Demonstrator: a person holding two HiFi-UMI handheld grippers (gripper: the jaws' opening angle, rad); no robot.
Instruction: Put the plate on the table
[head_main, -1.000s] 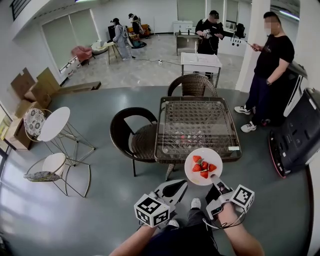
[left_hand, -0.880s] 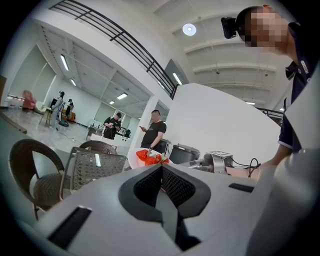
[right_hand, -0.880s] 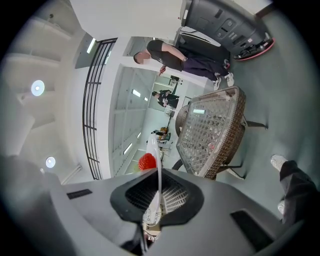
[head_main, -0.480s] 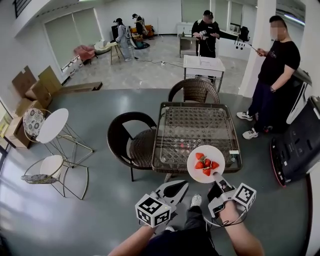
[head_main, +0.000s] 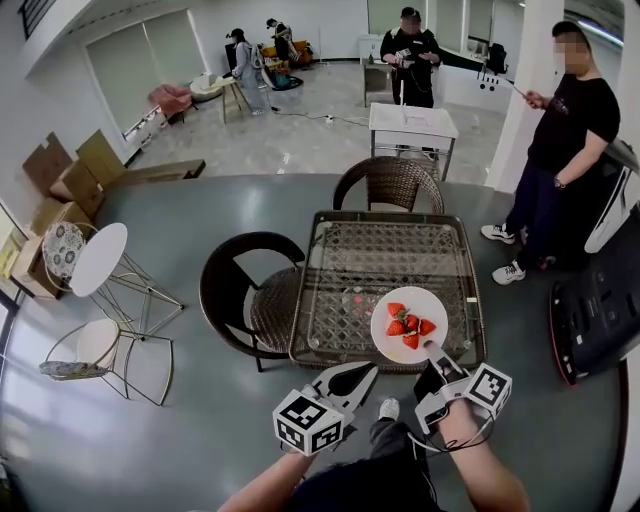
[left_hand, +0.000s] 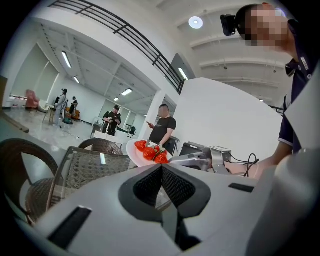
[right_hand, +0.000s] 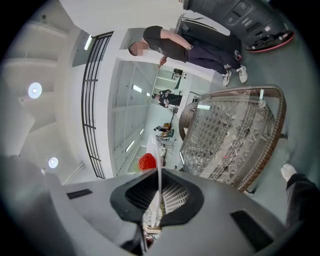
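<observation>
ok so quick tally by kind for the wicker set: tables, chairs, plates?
Glass-top table: 1
Wicker chairs: 2, far one, left one
Plate: 1
Total: 4

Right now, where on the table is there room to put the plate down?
The glass table looks bare nearly all over: the far half by the wicker chair and the left side by the dark chair are free. Only the near right corner is taken up, where the right gripper holds the plate of strawberries.
</observation>
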